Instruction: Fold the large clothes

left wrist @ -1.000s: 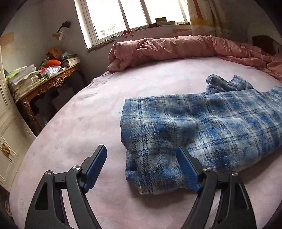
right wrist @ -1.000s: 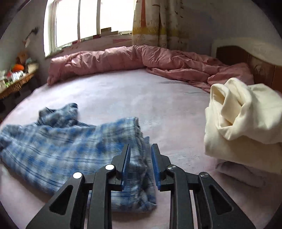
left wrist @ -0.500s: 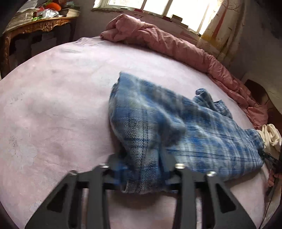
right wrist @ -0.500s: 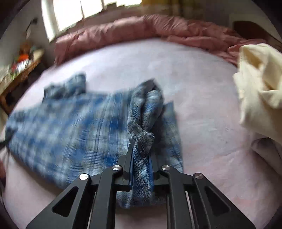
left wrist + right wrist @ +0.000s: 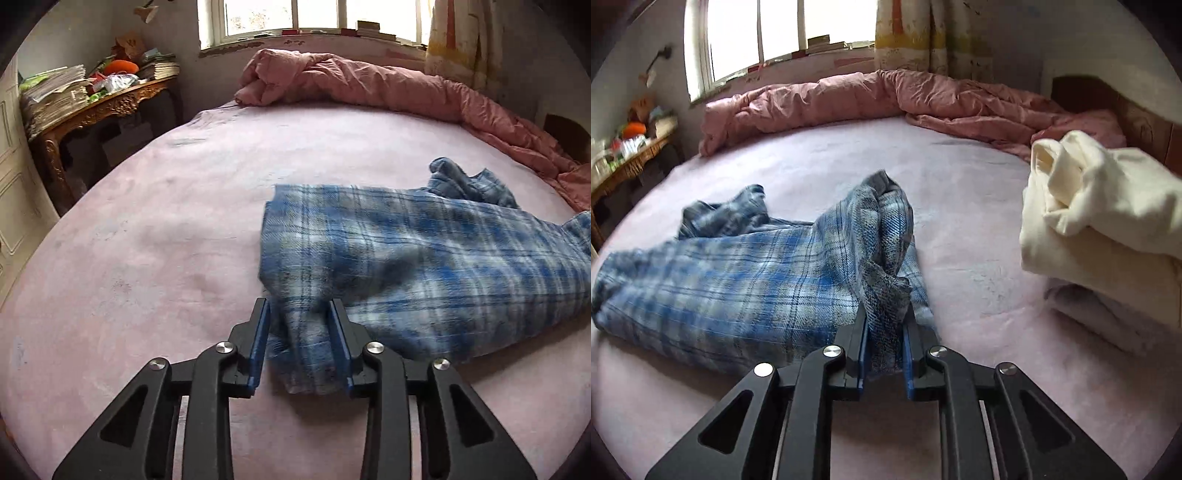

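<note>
Both grippers are on the blue plaid shirt (image 5: 424, 258) now, one at each end of its near edge, and it lies across the pink bed (image 5: 147, 240) with most of its cloth on the sheet. The left gripper (image 5: 300, 339) has a thick bunch of the fabric between its blue pads; its jaws have closed in hard and then eased a little wider, and the pads press on the bundle from both sides, so that corner is grasped. The right gripper (image 5: 884, 349) has its jaws clenched on a narrower twist of the same shirt (image 5: 746, 280), the cloth rising out of the jaws in a rumpled ridge (grey-flecked underside showing) while the rest fans out flat to the left in that view. They too have squeezed in and then slackened a touch, with the fabric pinched between them.

A loose end of the shirt, a sleeve or collar, I can't tell which, is crumpled up at the far side. Beyond it, a pink duvet (image 5: 369, 85) is heaped along the window side of the bed. In the right view a cream garment (image 5: 1108, 214) sits piled near the headboard, well apart from the shirt. Over by the wall a carved wooden worktop (image 5: 103, 107) carries stacks of papers and books.
</note>
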{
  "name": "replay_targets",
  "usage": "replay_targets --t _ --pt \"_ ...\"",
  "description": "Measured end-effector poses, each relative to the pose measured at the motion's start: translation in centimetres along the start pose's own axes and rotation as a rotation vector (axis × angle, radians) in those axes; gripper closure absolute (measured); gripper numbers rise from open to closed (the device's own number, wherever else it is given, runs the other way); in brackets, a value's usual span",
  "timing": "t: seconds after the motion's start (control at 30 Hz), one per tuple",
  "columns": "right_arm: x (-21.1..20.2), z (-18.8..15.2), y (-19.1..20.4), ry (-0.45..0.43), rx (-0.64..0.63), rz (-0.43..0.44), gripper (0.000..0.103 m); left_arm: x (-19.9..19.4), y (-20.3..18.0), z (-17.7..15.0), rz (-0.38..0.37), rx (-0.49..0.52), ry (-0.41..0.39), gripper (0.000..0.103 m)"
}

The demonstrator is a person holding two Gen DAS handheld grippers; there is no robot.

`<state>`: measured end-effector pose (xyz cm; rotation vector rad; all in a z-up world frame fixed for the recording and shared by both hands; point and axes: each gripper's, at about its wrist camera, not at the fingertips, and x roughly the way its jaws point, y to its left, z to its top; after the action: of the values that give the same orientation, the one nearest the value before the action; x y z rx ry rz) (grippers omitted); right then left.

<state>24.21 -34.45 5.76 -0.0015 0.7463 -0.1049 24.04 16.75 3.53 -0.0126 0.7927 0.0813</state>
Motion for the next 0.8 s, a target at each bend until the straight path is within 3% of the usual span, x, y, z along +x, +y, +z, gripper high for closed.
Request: replay_targets --t 0.07,0.2,0.23,0.27,0.33,0.43,0.57,0.67,0.8 --pt "0.6 0.2 0.2 -0.04 -0.007 -0.009 0.086 -0.6 1.1 -0.4 -0.007 -0.027 -0.015 0.069" --pt "0.4 0.7 -1.0 -0.103 0.033 -0.018 0.066 -2.0 1.1 -0.7 0.004 0.019 -0.087 0.066" --pt "0.2 0.8 -1.3 -0.112 0.041 -0.02 0.053 -2.1 0.8 -0.7 0.008 0.032 -0.1 0.054" --pt "0.0 0.9 -1.7 -0.12 0.058 -0.013 0.048 -2.2 0.5 -0.6 0.011 0.037 -0.111 0.032" --pt "-0.1 1.0 -2.4 -0.092 0.095 0.009 0.046 -2.2 -0.3 -0.4 0.024 0.046 -0.135 0.018" --pt "0.8 0.8 -3.1 -0.026 0.129 0.061 0.046 -1.8 -1.0 0.1 0.008 0.069 -0.13 0.018" --pt "2.6 0.0 -3.7 0.038 0.147 0.069 0.046 0.1 -0.9 1.5 -0.009 0.022 -0.091 0.018" --pt "2.8 0.0 -3.3 0.005 0.124 0.099 0.046 1.1 -0.9 2.8 -0.051 0.007 -0.075 0.018" --pt "4.1 1.7 -3.1 -0.063 0.103 0.14 0.046 2.1 -1.8 5.0 -0.061 0.069 -0.091 0.018"
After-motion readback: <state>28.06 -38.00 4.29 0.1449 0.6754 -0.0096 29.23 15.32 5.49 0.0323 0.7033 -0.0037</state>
